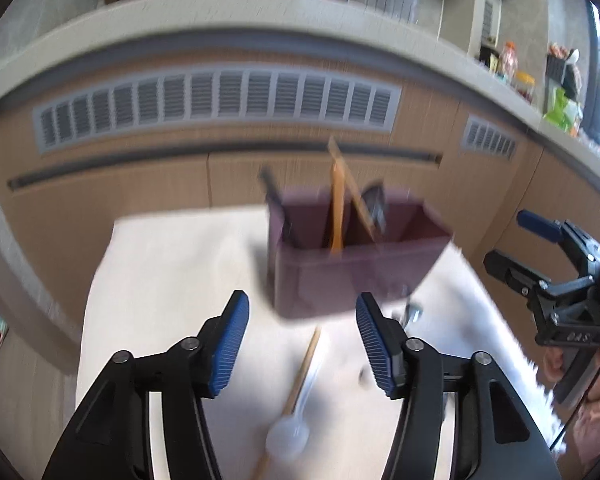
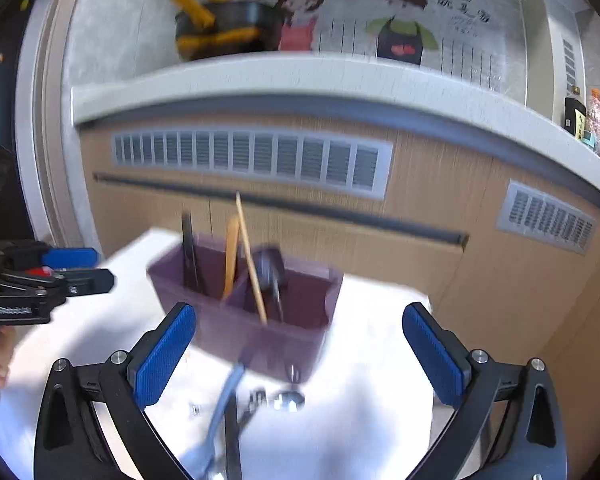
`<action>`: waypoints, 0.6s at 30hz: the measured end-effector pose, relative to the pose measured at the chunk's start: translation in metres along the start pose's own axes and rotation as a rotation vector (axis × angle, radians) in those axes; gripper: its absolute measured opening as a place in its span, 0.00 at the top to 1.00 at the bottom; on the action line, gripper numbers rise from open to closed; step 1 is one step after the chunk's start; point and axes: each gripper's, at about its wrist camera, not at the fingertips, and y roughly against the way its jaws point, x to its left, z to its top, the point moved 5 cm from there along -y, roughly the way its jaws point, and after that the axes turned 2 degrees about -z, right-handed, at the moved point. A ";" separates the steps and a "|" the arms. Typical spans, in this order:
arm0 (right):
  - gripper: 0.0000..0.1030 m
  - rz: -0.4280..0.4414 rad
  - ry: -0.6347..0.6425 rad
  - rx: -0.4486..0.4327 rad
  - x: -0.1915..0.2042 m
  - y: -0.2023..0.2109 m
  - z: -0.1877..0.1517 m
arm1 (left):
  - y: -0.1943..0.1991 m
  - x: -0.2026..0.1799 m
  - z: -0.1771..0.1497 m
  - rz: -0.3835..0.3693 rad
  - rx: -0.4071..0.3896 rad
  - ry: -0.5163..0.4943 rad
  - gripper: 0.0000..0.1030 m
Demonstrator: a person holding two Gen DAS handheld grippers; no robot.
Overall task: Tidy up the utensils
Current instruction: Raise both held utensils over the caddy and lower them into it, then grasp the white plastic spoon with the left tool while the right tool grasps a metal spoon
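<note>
Left tool (image 1: 302,344) and right tool (image 2: 298,354) were both spread, empty, above the worktop (image 1: 172,280). Purple organizer (image 1: 352,268) already held several utensils upright; white spoon (image 1: 288,438) and chopstick (image 1: 300,376) lay loose under the left tool, likely next pick.

**Layout on the bench**

The divided holder (image 2: 256,320) stood on the bench (image 2: 372,360), in front of the cabinet (image 2: 420,216). Several utensils (image 2: 244,256) stood upright in its compartments. On the bench before the holder lay a spoon (image 1: 288,432) beside a stick (image 1: 300,372), and further utensils (image 2: 236,400) lay just near the holder's front wall.
</note>
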 end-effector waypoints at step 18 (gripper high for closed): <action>0.00 0.074 -0.053 0.327 0.012 -0.015 -0.106 | -0.037 0.007 -0.099 -0.094 0.278 0.081 0.43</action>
